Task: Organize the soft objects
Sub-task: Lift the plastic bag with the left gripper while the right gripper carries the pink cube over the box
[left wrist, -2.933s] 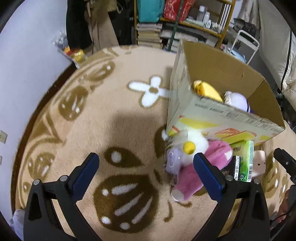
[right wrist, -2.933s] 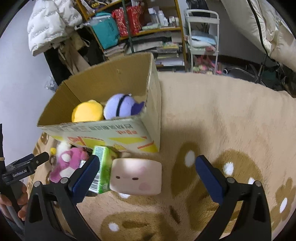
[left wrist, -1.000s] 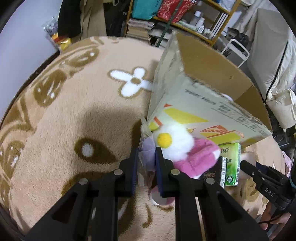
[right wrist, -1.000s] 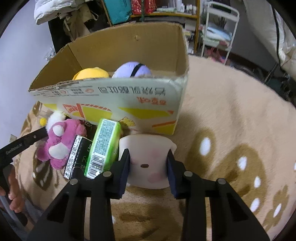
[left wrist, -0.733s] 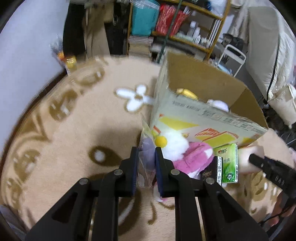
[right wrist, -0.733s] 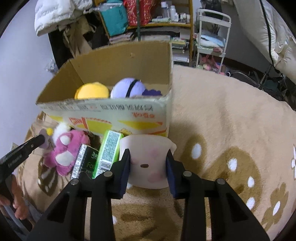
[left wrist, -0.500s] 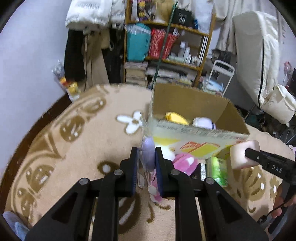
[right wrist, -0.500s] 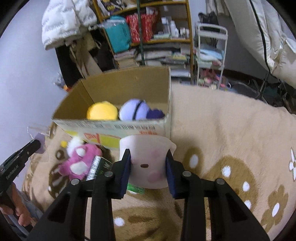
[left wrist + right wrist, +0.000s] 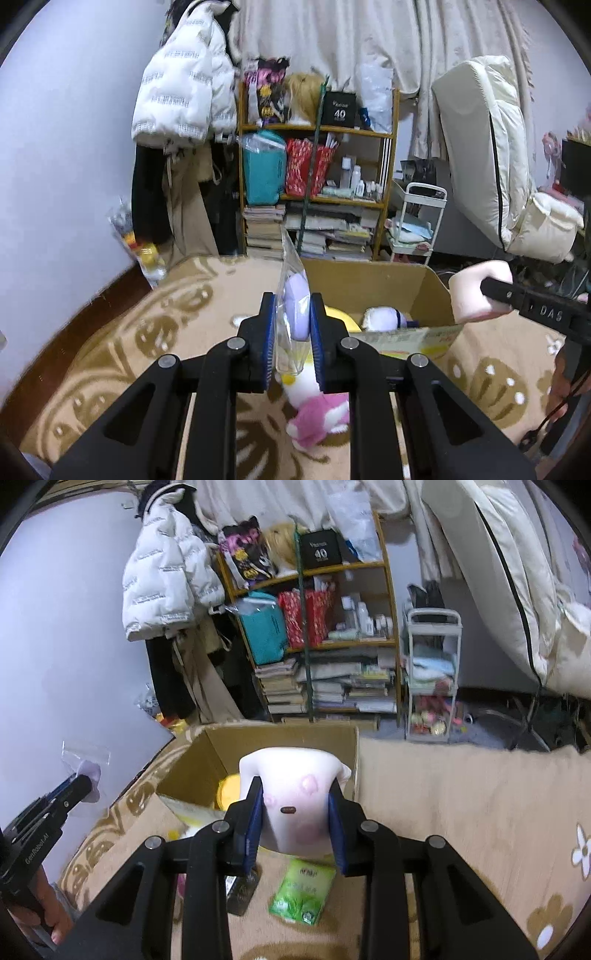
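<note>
My left gripper (image 9: 292, 334) is shut on a small purple soft toy in a clear plastic bag (image 9: 295, 310), held high in front of the open cardboard box (image 9: 388, 280). My right gripper (image 9: 294, 821) is shut on a pale pink squishy block with a face (image 9: 295, 786), held above the box's near edge (image 9: 258, 738). The block also shows at the right of the left wrist view (image 9: 476, 291). A yellow plush (image 9: 341, 315) and a white-purple plush (image 9: 384, 317) lie inside the box. A pink and white plush (image 9: 317, 417) lies on the rug.
A green tissue pack (image 9: 304, 891) and a dark packet (image 9: 240, 890) lie on the beige patterned rug (image 9: 461, 812) in front of the box. A cluttered shelf (image 9: 317, 192), a small white cart (image 9: 432, 675), hanging coats and a white mattress stand behind.
Both grippers closed on their objects on the rug, then lifted them high above the floor. The view has tilted up from the rug toward the room.
</note>
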The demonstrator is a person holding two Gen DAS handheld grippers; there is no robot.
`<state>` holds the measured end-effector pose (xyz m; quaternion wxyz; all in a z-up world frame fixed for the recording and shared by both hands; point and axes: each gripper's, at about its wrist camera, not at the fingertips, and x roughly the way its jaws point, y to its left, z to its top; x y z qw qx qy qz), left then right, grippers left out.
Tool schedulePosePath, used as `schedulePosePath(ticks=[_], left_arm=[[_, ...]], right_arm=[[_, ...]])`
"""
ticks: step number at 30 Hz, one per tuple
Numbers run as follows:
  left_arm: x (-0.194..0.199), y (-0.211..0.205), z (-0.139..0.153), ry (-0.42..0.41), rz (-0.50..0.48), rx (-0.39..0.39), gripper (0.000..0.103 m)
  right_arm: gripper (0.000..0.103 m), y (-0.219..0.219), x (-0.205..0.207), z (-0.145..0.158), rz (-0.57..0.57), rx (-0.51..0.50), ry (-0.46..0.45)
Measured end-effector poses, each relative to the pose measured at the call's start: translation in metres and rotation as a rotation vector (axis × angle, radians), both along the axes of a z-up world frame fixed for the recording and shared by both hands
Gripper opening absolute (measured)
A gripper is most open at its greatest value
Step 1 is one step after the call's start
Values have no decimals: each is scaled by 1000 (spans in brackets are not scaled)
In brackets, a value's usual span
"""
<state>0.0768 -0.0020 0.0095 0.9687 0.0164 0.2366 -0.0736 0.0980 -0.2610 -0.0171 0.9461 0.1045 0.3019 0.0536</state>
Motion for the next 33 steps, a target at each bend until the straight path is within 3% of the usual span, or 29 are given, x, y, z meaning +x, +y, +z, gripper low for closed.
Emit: schedulePosePath(ticks=[8,18,33], left_arm=[[16,-24,14,-78,-47,48,17],[46,-46,16,-106,-81,76,17],[77,-61,-22,-39,-92,95,17]], right_arm=[[33,7,11,12,-25,-63,-93],[33,13,26,17,-15,-76,-161],[33,9,42,-2,-1,-73,-141]])
